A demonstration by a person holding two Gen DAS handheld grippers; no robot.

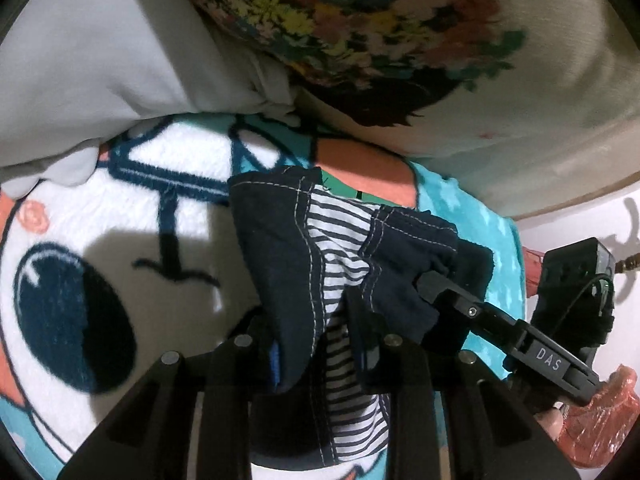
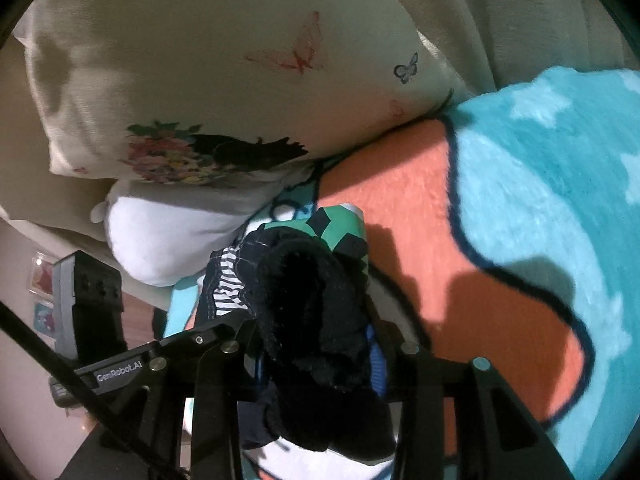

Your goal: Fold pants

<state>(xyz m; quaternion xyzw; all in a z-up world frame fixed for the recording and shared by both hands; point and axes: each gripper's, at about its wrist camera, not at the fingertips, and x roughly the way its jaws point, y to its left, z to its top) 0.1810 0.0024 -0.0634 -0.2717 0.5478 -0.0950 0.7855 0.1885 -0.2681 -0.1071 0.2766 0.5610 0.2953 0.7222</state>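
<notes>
- Left wrist view: the left gripper (image 1: 316, 344) pinches a bunched edge of the dark navy pants (image 1: 280, 256), whose striped lining (image 1: 340, 256) shows in the opening. The garment hangs lifted just above the cartoon blanket (image 1: 120, 208), near the floral pillow (image 1: 360, 40).
- Same view: the right gripper (image 1: 430, 286) reaches in from the right, its fingers closed on the neighbouring part of the edge.
- Right wrist view: the right gripper (image 2: 320, 344) clamps a thick wad of the pants (image 2: 312, 300), held over the orange and teal blanket (image 2: 500, 220). A green patterned cloth (image 2: 340, 228) lies just beyond.
- Judged step: a two-handed lift, with the pants held bunched and not yet spread or folded.
- Next move likely calls for drawing the two grips apart and laying the cloth flat on the blanket.
</notes>
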